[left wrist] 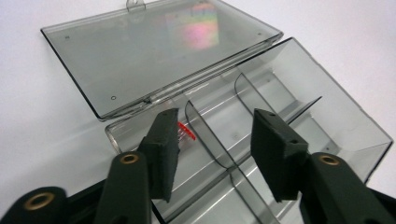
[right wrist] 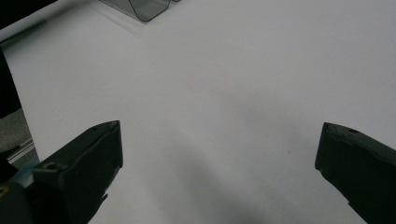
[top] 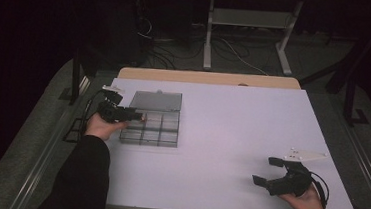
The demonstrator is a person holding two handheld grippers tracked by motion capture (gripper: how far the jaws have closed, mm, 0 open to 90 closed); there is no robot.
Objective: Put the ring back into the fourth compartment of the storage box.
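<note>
My left gripper (top: 137, 115) hangs over the clear plastic compartment box (top: 151, 127) at ten o'clock on the white table (top: 232, 128), jaws parted with nothing between them. From its own view, the left gripper (left wrist: 215, 149) straddles a divider (left wrist: 210, 140) above the near compartments, and a small red-marked item (left wrist: 186, 132) lies in the cell by my left jaw; I cannot tell what it is. The box's lid (left wrist: 159, 51) lies open flat at twelve o'clock. My right gripper (top: 267, 172) rests at four o'clock, well apart from the box, jaws spread wide over bare tabletop.
</note>
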